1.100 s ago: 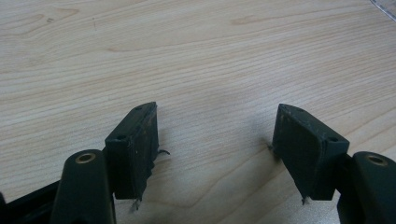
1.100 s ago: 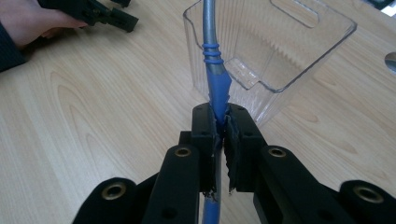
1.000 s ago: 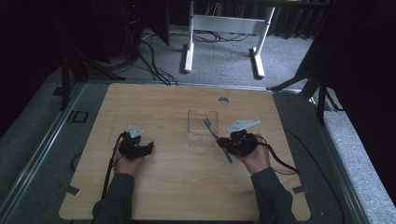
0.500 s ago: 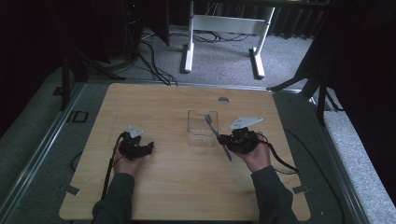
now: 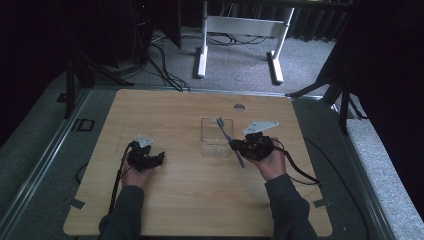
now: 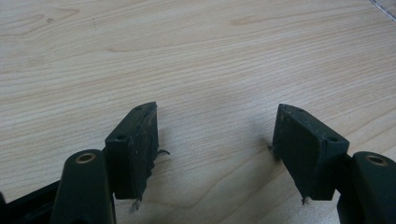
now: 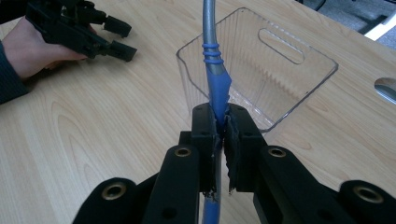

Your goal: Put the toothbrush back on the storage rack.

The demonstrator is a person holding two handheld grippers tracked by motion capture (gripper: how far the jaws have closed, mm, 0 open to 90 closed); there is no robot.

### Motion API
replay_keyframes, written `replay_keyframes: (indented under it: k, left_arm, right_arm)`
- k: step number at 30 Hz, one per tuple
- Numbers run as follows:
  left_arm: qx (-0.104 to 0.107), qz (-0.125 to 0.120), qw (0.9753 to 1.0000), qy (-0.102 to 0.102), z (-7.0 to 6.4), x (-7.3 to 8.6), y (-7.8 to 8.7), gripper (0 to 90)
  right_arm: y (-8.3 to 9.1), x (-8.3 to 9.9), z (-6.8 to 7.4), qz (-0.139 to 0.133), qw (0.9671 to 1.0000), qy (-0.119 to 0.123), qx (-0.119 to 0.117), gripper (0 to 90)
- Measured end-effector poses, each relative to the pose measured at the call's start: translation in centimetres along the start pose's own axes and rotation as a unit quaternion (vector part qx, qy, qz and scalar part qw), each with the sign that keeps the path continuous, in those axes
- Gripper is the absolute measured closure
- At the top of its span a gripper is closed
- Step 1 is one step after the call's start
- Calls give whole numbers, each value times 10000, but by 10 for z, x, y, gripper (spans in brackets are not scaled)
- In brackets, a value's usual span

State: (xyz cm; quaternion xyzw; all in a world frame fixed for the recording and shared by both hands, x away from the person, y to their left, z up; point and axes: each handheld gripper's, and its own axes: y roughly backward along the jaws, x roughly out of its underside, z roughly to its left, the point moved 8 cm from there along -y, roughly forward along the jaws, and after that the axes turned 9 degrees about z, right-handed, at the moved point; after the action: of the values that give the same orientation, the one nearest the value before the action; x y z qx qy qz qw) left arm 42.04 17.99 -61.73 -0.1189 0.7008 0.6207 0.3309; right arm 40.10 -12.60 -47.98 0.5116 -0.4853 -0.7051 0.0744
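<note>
1. Beside the clear plastic bin (image 5: 216,136), on its right: the right gripper (image 7: 220,122) holds a toothbrush (image 7: 212,60), blue grip section and grey shaft, head end raised above the bin's near wall. Step in hand looks like dropping the brush into the bin.
2. To do it well: bring the head past the near rim first, tilt the handle down so the brush slides along the inside wall, and let go only once most of its length is over the opening. The bin is light and may skid if knocked.
3. Right gripper: jaws clamped tight on the toothbrush's blue handle, nothing else touched.
4. Left gripper (image 6: 215,135): jaws wide apart, empty, low over the bare wooden table (image 6: 196,56), well left of the bin. It could steady the bin if needed.
</note>
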Motion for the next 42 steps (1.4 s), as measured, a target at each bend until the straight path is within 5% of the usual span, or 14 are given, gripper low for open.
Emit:
replay_keyframes:
  k: [42]
  left_arm:
    - [-1,1,10000,0,0,0,0,318]
  right_arm:
    - [1,-19,-18,-618,9970,-447,111,825]
